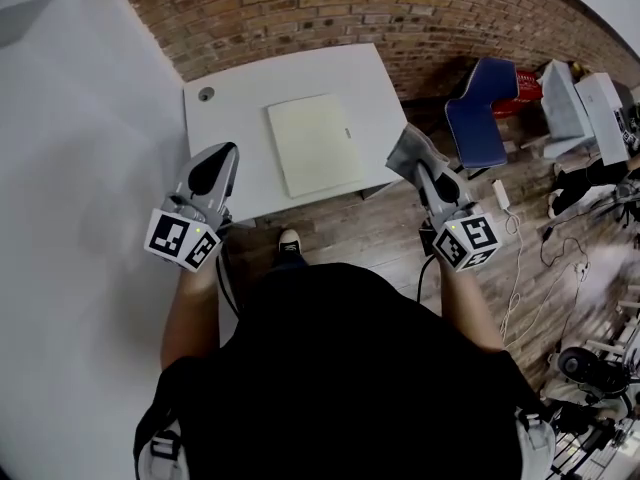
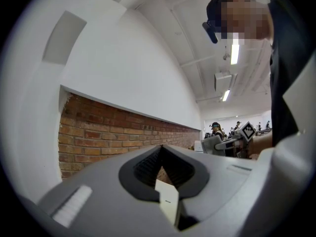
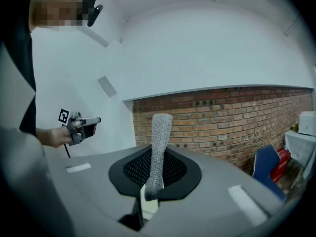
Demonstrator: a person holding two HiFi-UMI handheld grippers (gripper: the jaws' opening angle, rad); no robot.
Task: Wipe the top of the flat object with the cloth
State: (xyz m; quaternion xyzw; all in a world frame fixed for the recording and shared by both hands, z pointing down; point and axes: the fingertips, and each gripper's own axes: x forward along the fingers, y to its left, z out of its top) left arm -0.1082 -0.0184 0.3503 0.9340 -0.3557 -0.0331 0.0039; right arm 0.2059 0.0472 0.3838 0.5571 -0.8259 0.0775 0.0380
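A cream flat object (image 1: 313, 143) lies on the white table (image 1: 230, 98) in front of me. Both grippers hang in the air short of the table's near edge, one on each side. My right gripper (image 1: 412, 160) is shut on a grey knitted cloth (image 3: 159, 147), which stands up from between its jaws (image 3: 148, 191); the cloth (image 1: 404, 149) also shows at its tip in the head view. My left gripper (image 1: 224, 154) holds nothing, and its jaws (image 2: 165, 181) stand together. A sliver of the flat object (image 2: 168, 204) shows beyond them.
A brick wall (image 1: 330, 8) runs behind the table and a white wall (image 1: 70, 168) stands at the left. A blue chair (image 1: 480, 113), white boxes (image 1: 575, 98) and loose cables (image 1: 520, 268) crowd the wooden floor to the right. The table has a round hole (image 1: 206, 94) near its back left corner.
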